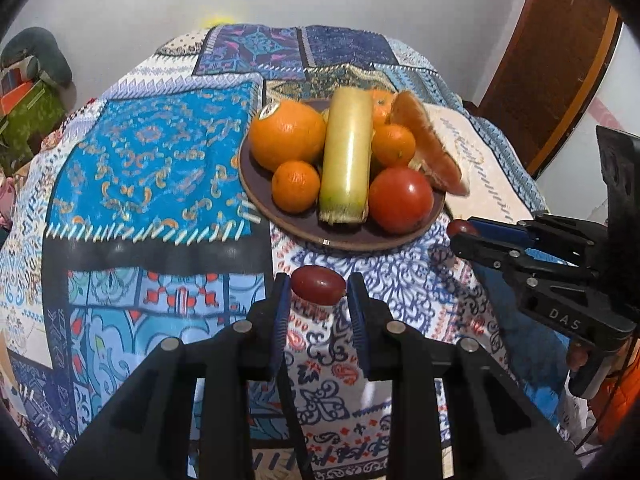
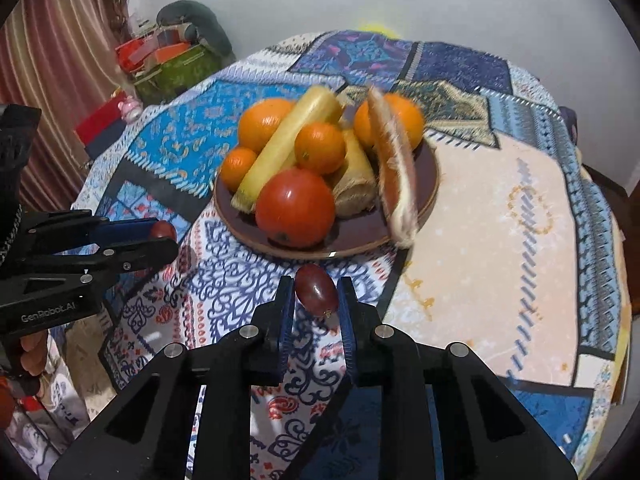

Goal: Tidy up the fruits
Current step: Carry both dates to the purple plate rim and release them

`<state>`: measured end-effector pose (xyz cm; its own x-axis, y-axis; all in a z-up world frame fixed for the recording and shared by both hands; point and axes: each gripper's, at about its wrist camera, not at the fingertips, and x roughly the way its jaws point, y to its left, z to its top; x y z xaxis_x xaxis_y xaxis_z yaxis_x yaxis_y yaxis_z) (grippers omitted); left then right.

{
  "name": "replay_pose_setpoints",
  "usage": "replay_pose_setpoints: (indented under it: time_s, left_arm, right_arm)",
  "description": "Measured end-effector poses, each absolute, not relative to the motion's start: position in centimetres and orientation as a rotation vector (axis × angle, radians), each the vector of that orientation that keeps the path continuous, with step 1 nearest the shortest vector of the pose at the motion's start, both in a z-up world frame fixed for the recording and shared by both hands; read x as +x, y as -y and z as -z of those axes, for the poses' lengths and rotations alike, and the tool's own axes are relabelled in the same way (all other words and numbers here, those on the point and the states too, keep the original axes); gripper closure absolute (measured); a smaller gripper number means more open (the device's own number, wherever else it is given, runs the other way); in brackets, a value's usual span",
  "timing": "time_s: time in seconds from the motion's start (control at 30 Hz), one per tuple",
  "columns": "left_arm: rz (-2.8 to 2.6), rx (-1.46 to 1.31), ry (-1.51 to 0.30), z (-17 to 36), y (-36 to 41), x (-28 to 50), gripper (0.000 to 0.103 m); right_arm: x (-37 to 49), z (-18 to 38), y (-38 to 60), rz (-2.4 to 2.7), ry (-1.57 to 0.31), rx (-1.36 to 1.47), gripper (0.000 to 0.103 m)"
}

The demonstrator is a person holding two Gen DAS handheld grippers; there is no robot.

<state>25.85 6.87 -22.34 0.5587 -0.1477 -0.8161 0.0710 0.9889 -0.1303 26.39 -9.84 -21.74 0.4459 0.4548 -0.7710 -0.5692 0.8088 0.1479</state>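
Observation:
A brown plate (image 1: 304, 227) (image 2: 352, 240) on the patterned tablecloth holds several oranges (image 1: 286, 134) (image 2: 320, 147), a red tomato (image 1: 400, 199) (image 2: 295, 208), a pale yellow-green stalk (image 1: 347, 156) (image 2: 286, 146) and an orange melon slice (image 1: 426, 144) (image 2: 396, 176). My left gripper (image 1: 318, 290) (image 2: 162, 236) is shut on a dark red grape (image 1: 318, 290) (image 2: 162, 229) just before the plate's near rim. My right gripper (image 2: 316, 294) (image 1: 460, 234) is shut on another dark red grape (image 2: 316, 290) (image 1: 461, 227), also above the cloth near the plate.
The round table (image 1: 152, 168) (image 2: 500, 220) is covered by a blue patchwork cloth. A green bag with clutter (image 2: 176, 68) (image 1: 32, 112) stands beyond the table's far left edge. A brown door (image 1: 552, 80) is at the right, a curtain (image 2: 52, 80) at the left.

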Motion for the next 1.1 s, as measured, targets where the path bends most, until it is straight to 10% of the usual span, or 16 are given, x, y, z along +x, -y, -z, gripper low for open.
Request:
replay_pose_setpoints:
  time_s: [1.1]
  left_arm:
    - [0.167,-0.110,-0.983,23.9,-4.8,29.1,0.074]
  right_arm:
    - [28.7,21.7,10.2,-0.635,-0.879,-0.085,0.083]
